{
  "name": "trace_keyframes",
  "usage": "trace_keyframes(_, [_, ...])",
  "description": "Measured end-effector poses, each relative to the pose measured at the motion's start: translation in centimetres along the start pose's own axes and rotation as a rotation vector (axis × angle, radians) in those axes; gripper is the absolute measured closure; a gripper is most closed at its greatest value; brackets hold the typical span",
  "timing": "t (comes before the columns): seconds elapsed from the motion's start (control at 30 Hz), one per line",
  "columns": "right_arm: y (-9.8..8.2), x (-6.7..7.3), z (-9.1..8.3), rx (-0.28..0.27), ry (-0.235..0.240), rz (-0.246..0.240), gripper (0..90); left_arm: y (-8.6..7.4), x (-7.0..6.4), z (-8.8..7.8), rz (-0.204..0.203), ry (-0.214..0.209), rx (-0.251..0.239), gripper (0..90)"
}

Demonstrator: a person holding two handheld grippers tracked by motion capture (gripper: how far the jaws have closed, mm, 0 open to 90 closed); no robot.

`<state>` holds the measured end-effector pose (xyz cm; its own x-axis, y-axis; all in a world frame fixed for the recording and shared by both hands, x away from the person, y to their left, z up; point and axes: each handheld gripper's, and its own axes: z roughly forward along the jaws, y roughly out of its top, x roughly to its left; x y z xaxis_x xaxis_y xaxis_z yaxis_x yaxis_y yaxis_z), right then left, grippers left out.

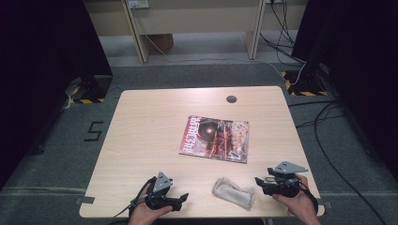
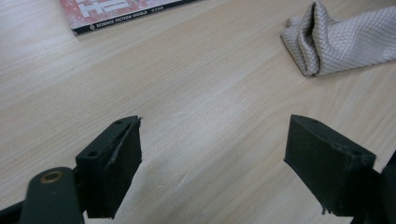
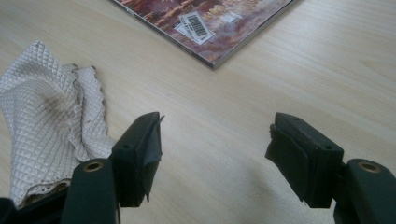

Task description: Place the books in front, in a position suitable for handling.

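Your left claw (image 1: 182, 198) and right claw (image 1: 258, 182) both gape empty, flanking the crumpled cloth (image 1: 233, 191) near the magazine (image 1: 215, 138) on the desk (image 1: 141, 140).

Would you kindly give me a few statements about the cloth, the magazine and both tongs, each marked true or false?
1. The cloth lies between the left tongs and the right tongs. True.
2. The right tongs are shut on the cloth. False: their jaws stand open over bare table, the cloth beside them.
3. The magazine lies closed, farther from the person than the cloth. True.
4. The cloth rests on the magazine. False: they lie apart.
5. The left tongs hold the magazine. False: they are open and hold nothing.
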<state>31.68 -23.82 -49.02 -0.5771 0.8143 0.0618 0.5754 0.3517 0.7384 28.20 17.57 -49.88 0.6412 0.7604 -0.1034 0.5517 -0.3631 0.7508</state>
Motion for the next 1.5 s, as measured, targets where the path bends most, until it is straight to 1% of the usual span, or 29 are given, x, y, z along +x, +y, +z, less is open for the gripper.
trace_keyframes(0.1, [0.0,0.1,0.0,0.002,0.000,0.003,34.2,0.0,0.0,0.0,0.001,0.001,0.002,18.1])
trace_keyframes(0.13, [0.0,0.2,0.0,-0.002,0.002,-0.005,34.2,0.0,0.0,0.0,0.001,0.001,0.001,18.2])
trace_keyframes(0.27, [0.1,0.4,0.0,0.002,0.005,-0.011,34.2,0.0,0.0,0.0,0.004,0.001,0.002,18.1])
trace_keyframes(0.33, [0.2,0.6,0.0,-0.004,0.010,-0.016,34.2,0.0,0.0,0.0,0.006,0.001,0.003,18.2])
trace_keyframes(0.43, [0.4,1.2,0.0,-0.007,0.023,-0.035,34.2,0.0,0.0,0.0,0.003,0.001,0.002,18.1])
trace_keyframes(0.5, [0.4,1.6,0.0,-0.007,0.033,-0.037,34.3,0.0,0.1,0.0,0.004,0.002,0.003,18.1])
trace_keyframes(0.53, [0.5,1.8,0.0,-0.007,0.037,-0.046,34.2,0.0,0.1,0.0,0.003,0.001,0.002,18.1])
trace_keyframes(0.57, [0.5,1.8,0.0,-0.007,0.037,-0.046,34.2,0.0,0.1,0.0,0.003,0.001,0.002,18.1])
trace_keyframes(0.63, [0.5,2.5,0.0,-0.013,0.052,-0.057,34.2,0.0,0.1,0.0,0.003,0.001,0.004,18.1])
trace_keyframes(0.77, [0.6,3.3,0.0,-0.016,0.070,-0.076,34.3,0.0,0.1,0.0,0.002,0.001,0.001,18.1])
trace_keyframes(0.8, [0.5,3.8,0.1,-0.015,0.082,-0.087,34.2,0.0,0.1,0.0,0.004,0.001,0.004,18.1])
trace_keyframes(0.87, [0.6,4.3,0.1,-0.016,0.098,-0.097,34.2,0.0,0.1,0.0,0.003,0.002,0.003,18.1])
trace_keyframes(0.93, [0.6,4.5,0.1,-0.016,0.103,-0.105,34.3,0.0,0.1,0.0,0.002,0.002,0.003,18.2])
trace_keyframes(0.97, [0.5,5.1,0.2,-0.011,0.113,-0.110,34.3,-0.1,0.1,0.1,0.003,0.002,0.004,18.1])
trace_keyframes(1.07, [0.5,5.8,0.3,-0.007,0.133,-0.122,34.3,-0.1,0.1,0.0,0.001,0.003,0.004,18.1])
trace_keyframes(1.1, [0.5,5.8,0.3,-0.007,0.133,-0.122,34.3,-0.1,0.1,0.0,0.001,0.003,0.004,18.1])
trace_keyframes(1.13, [0.6,6.2,0.3,-0.013,0.141,-0.132,34.2,-0.1,0.2,0.1,0.001,0.004,0.005,18.1])
trace_keyframes(1.23, [0.7,6.3,0.1,-0.023,0.153,-0.123,34.2,-0.1,0.1,0.1,0.002,0.003,0.006,18.1])
trace_keyframes(1.27, [0.7,6.5,0.2,-0.021,0.165,-0.119,34.2,-0.1,0.1,0.1,0.004,0.002,0.007,18.1])
trace_keyframes(1.37, [0.6,6.8,0.5,-0.008,0.170,-0.126,34.2,-0.1,0.1,0.1,0.009,0.003,0.013,18.2])
trace_keyframes(1.4, [0.6,7.1,0.8,-0.002,0.179,-0.134,34.2,-0.1,0.1,0.2,0.008,0.003,0.013,18.2])
trace_keyframes(1.5, [0.6,7.7,1.2,0.014,0.187,-0.151,34.9,-0.1,0.1,0.2,0.010,0.003,0.015,18.1])
